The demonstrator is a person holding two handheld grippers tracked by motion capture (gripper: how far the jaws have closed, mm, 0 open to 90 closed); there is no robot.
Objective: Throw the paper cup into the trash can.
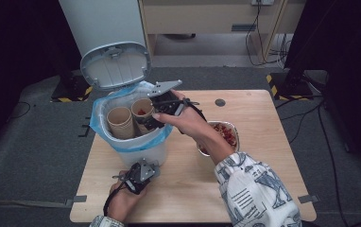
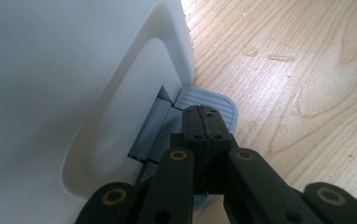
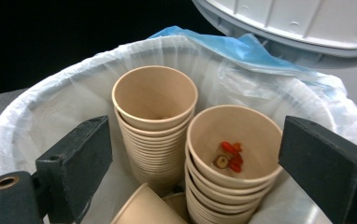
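**Holding the pedal down while the cup goes into the bin**

On the left, the left gripper (image 2: 208, 122) is pressing the grey pedal (image 2: 214, 103) at the foot of the white bin (image 1: 143, 153), its jaws clenched together with nothing between them. To do this step well, that hand is best keeping steady downward pressure so the lid (image 1: 115, 65) is staying tilted up. The left hand (image 1: 124, 201) is lying low at the near table edge, the gripper pointing at the bin's base.

Moving right, the right gripper (image 3: 200, 163) is hovering over the bin's mouth, jaws spread wide and gripping nothing. Just beyond them, a paper cup (image 3: 235, 140) with red scraps inside is sitting on top of a stack inside the blue-lined bin, beside a second stack (image 3: 154, 98); it is probably free of the pads, though the contact is hard to judge. The right forearm is reaching in diagonally across the table, wrist bent down. It is worth lifting straight up, clear of the liner (image 3: 242, 46). A bowl (image 1: 226, 132) of red food is waiting by the sleeve.
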